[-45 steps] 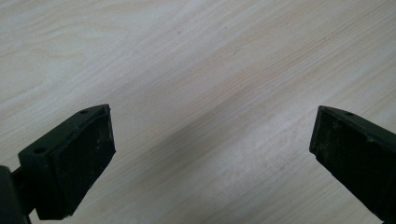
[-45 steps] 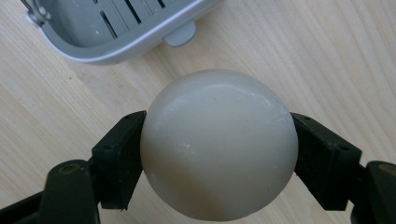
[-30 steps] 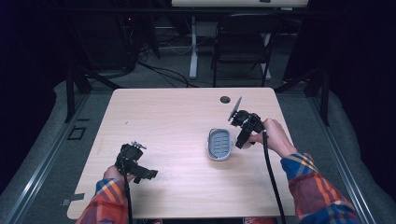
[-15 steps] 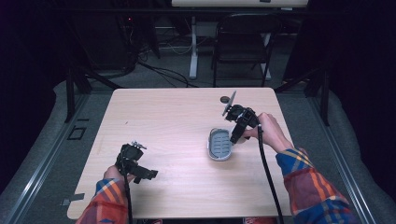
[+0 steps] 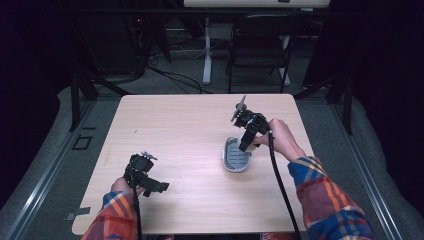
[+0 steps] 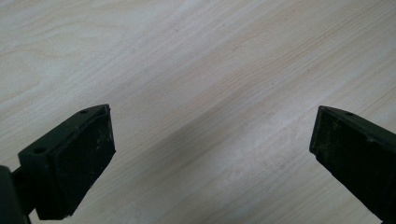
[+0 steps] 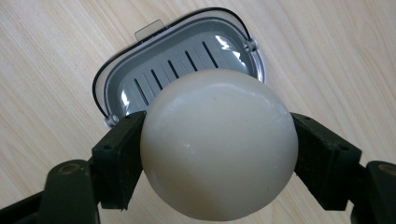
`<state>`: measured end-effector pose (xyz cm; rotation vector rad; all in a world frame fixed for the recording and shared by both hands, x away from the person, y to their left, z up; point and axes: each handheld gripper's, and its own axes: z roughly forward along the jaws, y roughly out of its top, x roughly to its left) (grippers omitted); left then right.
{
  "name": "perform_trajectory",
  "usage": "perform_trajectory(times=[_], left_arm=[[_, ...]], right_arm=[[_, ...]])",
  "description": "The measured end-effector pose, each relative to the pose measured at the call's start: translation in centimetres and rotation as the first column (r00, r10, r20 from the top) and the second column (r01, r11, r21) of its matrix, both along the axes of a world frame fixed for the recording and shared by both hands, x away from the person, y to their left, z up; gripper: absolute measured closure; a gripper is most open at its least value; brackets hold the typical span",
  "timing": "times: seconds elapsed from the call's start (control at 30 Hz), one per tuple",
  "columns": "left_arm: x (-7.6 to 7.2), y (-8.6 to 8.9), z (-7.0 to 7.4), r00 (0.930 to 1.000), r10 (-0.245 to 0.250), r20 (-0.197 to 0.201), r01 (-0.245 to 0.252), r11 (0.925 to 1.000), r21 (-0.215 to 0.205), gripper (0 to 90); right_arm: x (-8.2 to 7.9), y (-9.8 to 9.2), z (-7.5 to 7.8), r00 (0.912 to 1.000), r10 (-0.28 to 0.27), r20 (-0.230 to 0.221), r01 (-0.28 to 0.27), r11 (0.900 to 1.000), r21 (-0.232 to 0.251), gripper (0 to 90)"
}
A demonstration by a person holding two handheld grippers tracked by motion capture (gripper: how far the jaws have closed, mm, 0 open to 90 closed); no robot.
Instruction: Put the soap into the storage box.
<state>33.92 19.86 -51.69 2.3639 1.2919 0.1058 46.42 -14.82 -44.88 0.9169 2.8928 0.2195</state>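
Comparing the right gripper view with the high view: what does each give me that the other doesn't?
Right gripper view alone: a round cream soap clamped between the right gripper's black pads, and the slotted grey insert of the soap dish beneath it. High view alone: the left gripper near the table's front edge, both plaid sleeves, a chair beyond the table, and where the dish sits, right of centre. Shared: the dish, the right gripper above it, and the light wooden table.

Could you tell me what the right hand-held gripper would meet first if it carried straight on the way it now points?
Most likely the open grey soap dish: the right hand-held gripper, shut on a round white soap, points at it. The gap between them is hard to judge.
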Motion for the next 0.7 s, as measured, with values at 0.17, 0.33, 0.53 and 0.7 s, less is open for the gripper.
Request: perform_trajectory(times=[0.17,0.33,0.53,0.7], left_arm=[[0.0,0.0,0.0,1.0,-0.003,0.0,0.003,1.0,0.002,0.1],[0.0,0.0,0.0,1.0,-0.002,0.0,0.002,1.0,0.002,0.0],[0.0,0.0,0.0,1.0,-0.002,-0.003,0.002,1.0,0.003,0.1],[0.0,0.0,0.0,1.0,-0.003,-0.006,0.003,1.0,0.004,0.1]], right_arm=[[0.2,0.7,-0.4,1.0,0.004,-0.006,-0.004,1.0,0.013,23.9],[0.3,1.5,-0.9,0.9997,0.015,-0.017,-0.014,1.0,0.017,23.9],[0.4,1.9,-1.4,0.9994,0.025,-0.025,-0.024,0.999,0.022,23.9],[0.5,2.1,-2.1,0.9989,0.027,-0.038,-0.025,0.999,0.037,23.9]])
